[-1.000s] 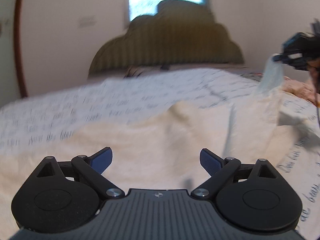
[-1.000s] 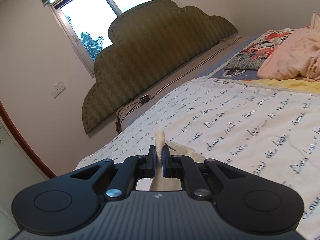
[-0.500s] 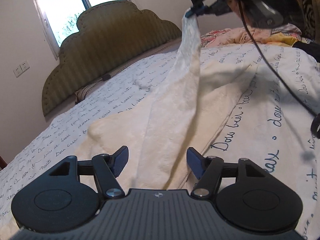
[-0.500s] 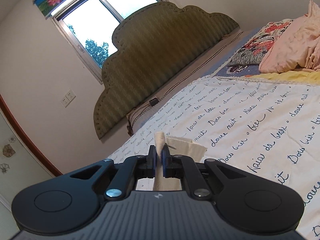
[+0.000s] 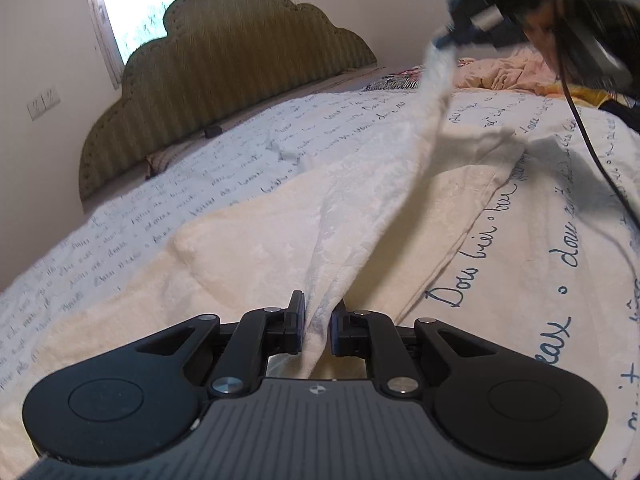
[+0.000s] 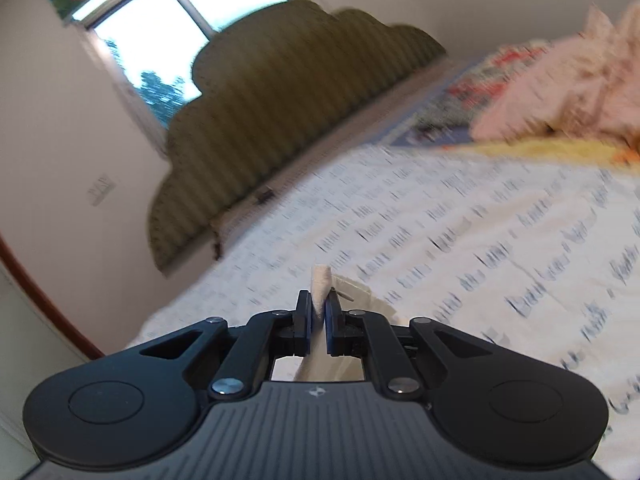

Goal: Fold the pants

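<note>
While the cream pants (image 5: pixel 280 248) lie spread across the bed (image 5: pixel 560 240), a raised ridge of their cloth runs in a long line from my left tongs (image 5: pixel 317 326) up and away to my right tongs (image 5: pixel 444 42). My left tongs are closing with that fold pinched between them; my right tongs (image 6: pixel 319 322) are clamped on a narrow tuft of the same cloth, held higher and farther toward the headboard (image 5: pixel 224 80). Open bedspread lies to the right of the pants, so I judge there is room to carry this edge over. Pillows (image 6: pixel 560 92) sit well apart.
</note>
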`<action>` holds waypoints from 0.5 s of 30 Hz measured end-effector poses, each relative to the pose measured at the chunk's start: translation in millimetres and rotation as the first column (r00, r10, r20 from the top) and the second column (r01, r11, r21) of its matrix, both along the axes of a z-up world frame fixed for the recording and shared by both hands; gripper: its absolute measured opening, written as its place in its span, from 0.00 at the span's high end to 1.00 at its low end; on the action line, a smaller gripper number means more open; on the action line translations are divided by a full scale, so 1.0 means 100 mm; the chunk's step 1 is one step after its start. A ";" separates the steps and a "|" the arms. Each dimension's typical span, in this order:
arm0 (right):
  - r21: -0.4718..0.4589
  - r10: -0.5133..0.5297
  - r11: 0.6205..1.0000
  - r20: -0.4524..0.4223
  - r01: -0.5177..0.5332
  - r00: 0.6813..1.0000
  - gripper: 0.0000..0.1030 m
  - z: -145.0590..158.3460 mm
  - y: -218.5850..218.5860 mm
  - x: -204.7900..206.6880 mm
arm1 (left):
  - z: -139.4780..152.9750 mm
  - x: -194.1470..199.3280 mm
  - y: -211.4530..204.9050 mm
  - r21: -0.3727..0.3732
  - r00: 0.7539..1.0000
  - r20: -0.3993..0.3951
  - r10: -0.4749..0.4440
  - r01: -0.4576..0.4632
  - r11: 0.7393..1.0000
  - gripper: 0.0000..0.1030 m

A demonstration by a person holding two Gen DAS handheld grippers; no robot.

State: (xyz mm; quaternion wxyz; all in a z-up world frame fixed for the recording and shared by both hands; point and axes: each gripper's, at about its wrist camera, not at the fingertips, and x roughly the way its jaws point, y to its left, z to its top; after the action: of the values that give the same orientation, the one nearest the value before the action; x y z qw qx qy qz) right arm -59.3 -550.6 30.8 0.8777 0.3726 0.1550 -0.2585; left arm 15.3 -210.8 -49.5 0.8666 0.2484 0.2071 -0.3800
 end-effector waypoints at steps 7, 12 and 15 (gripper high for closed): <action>0.262 -0.062 0.962 -0.062 0.076 0.996 0.89 -0.77 -0.23 -0.25 | -0.05 0.02 -0.02 0.004 1.000 -0.024 0.006 -0.006 1.000 0.86; 0.327 -0.059 0.943 -0.038 0.068 0.998 0.80 -0.92 -0.23 -0.27 | -0.07 0.08 -0.03 -0.005 0.999 -0.047 0.020 -0.020 1.000 0.84; 0.309 -0.045 0.949 -0.038 0.055 0.998 0.80 -0.93 -0.23 -0.18 | -0.06 0.11 -0.04 -0.014 0.998 -0.060 0.026 -0.027 1.000 0.84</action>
State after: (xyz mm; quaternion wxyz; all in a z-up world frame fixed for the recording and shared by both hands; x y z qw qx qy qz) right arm -77.0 -573.6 -62.6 0.7990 0.5054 0.1978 -0.2588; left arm 26.7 -215.0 -55.3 0.8667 0.2280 0.2333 -0.3773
